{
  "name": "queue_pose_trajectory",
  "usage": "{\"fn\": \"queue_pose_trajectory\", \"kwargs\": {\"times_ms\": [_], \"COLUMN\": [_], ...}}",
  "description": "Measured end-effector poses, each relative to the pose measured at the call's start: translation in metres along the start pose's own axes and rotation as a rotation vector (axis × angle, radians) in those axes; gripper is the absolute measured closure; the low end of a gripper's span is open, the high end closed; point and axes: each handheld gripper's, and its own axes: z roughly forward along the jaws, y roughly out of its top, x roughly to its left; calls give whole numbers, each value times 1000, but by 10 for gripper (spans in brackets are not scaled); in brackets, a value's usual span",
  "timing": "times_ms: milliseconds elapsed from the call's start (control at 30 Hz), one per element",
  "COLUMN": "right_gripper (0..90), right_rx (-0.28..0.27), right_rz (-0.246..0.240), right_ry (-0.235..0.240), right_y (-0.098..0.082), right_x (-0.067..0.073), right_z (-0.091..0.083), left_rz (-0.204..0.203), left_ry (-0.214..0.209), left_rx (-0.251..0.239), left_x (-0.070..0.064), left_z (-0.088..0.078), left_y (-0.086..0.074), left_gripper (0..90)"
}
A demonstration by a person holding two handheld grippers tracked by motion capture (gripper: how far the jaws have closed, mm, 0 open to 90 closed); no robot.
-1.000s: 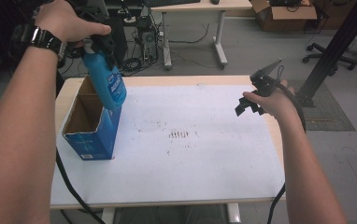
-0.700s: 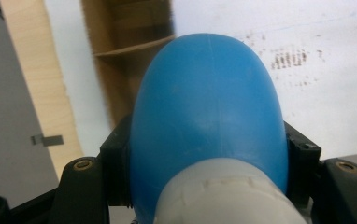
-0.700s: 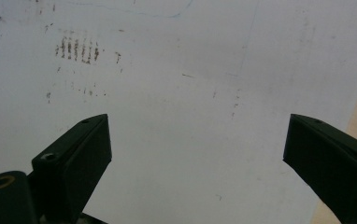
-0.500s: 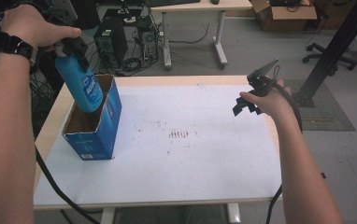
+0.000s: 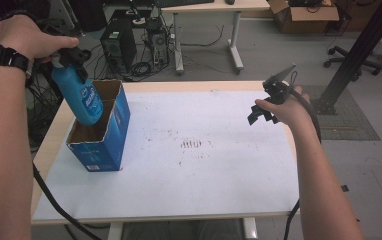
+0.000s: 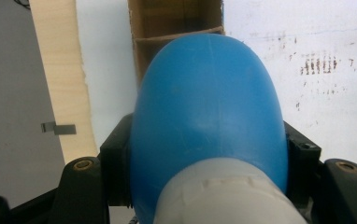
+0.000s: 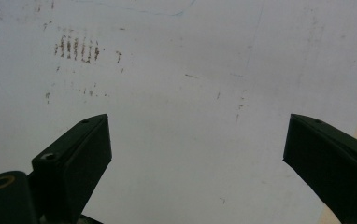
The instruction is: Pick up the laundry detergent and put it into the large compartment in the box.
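A blue bottle [image 5: 83, 97] with a white neck hangs tilted above the open top of a blue cardboard box [image 5: 107, 138] at the table's left. My left gripper [image 5: 69, 57] is shut on the bottle near its neck. In the left gripper view the bottle [image 6: 209, 116] sits between the black jaws, with the box's divided brown inside [image 6: 176, 23] beyond it. My right gripper [image 5: 266, 107] hovers over the table's right side, open with nothing between its jaws. The right gripper view has its jaws wide apart over the white tabletop [image 7: 176, 93].
The white table [image 5: 219, 170] bears brown smudges [image 5: 191, 145] near its middle. Behind the table are a computer tower [image 5: 119, 42], cables, another desk and a cardboard box [image 5: 304, 10]. A black post [image 5: 359, 50] stands at the right.
My left gripper has carried the bottle down and rightward, from left of the box to above its opening. The right gripper has barely moved.
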Motion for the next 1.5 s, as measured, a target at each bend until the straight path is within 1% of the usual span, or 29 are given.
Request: {"fn": "queue_pose_trajectory", "kwargs": {"times_ms": [233, 300, 333, 367, 633, 700, 800, 1100, 1333, 1500], "right_gripper": [77, 78, 78, 78, 78, 78, 78, 78, 78, 78], "right_rx": [5, 6, 5, 5, 5, 6, 6, 11, 14, 14], "right_rz": [-4, -3, -3, -3, -10, -12, -14, -15, -15, -19], "right_ry": [-1, 0, -1, -1, -3, -2, -2, -1, -1, -2], "right_y": [0, 0, -1, -1, -1, -1, -1, -1, -2, -3], "right_x": [1, 2, 2, 2, 5, 5, 6, 7, 6, 7], "right_z": [2, 3, 3, 3, 5, 6, 7, 11, 14, 16], "left_rz": [2, 6, 7, 7, 9, 5, 4, 0, -2, 2], "left_ry": [-3, 0, -2, -2, -5, 0, 4, 16, 10, 17], "left_rx": [10, 18, 22, 22, 37, 40, 41, 59, 69, 80], "left_x": [3, 3, 3, 3, 3, 3, 4, 5, 6, 5], "left_z": [15, 21, 27, 27, 48, 55, 59, 81, 98, 109], "left_y": [-2, -2, -2, -2, -3, -3, -3, -4, -5, -5], "left_gripper": [373, 373, 373, 373, 373, 373, 373, 373, 373, 373]}}
